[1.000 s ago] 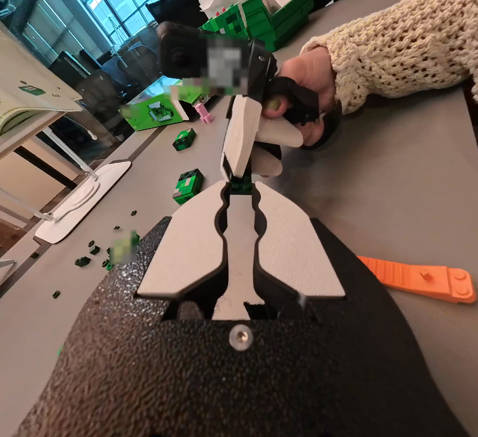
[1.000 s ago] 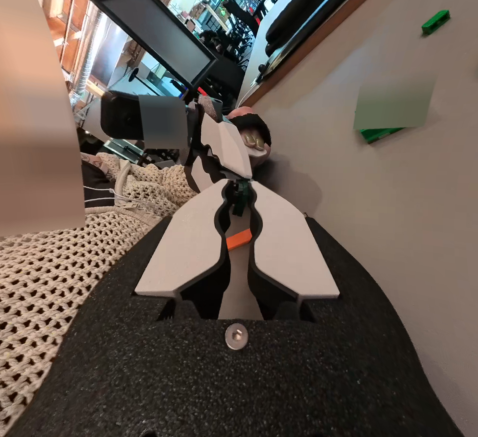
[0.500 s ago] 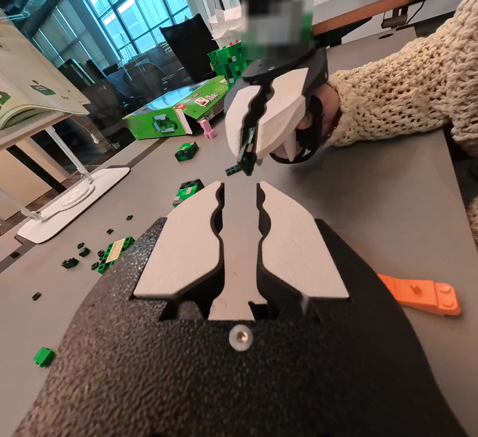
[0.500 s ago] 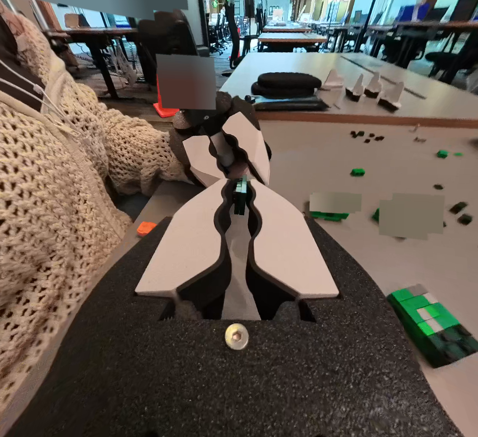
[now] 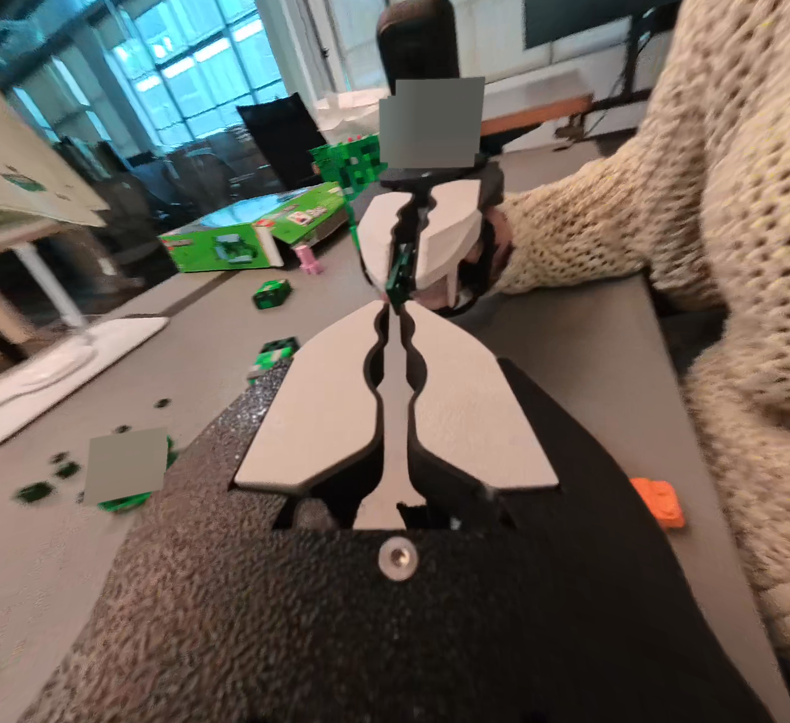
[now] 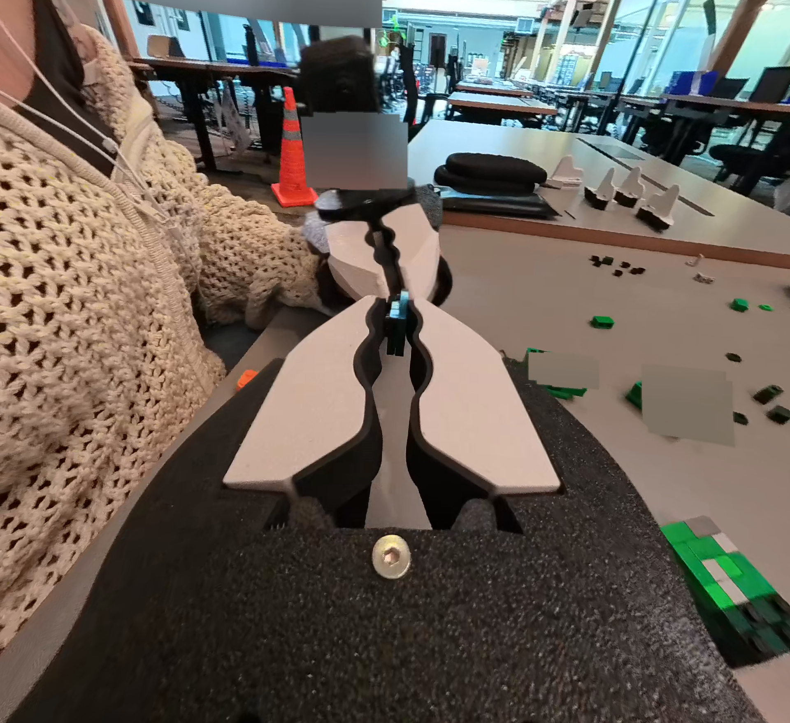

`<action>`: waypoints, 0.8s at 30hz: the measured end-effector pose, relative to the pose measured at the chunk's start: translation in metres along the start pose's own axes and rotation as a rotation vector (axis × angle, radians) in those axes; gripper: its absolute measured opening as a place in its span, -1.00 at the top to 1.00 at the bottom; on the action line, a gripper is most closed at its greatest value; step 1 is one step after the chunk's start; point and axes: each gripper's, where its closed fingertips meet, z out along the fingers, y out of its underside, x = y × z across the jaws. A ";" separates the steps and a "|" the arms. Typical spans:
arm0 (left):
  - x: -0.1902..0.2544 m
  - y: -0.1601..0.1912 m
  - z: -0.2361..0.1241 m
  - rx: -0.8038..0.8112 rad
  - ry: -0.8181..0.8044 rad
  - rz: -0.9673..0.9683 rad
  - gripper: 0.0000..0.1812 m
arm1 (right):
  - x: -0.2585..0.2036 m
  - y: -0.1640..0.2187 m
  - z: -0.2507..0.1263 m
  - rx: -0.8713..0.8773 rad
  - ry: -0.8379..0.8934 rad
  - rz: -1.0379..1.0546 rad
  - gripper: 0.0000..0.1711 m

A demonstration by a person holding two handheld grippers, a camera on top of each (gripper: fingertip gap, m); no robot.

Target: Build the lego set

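The premises were an open-plan office or lab workspace. Rows of desks [image 6: 496, 104] with office chairs [image 6: 739, 155] extended deep into the hall, large glazed windows [image 5: 179, 74] lined one side, and an orange traffic cone [image 6: 293, 155] stood on the floor.

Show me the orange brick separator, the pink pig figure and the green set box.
orange brick separator [image 5: 658, 503]: left wrist view, on its studded end.
pink pig figure [image 5: 308, 258]: left wrist view, on its body.
green set box [image 5: 222, 250]: left wrist view, on its front face.
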 end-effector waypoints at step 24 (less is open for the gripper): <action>-0.001 -0.007 -0.003 0.062 0.025 -0.069 0.95 | 0.000 -0.001 0.008 0.092 -0.039 0.212 0.89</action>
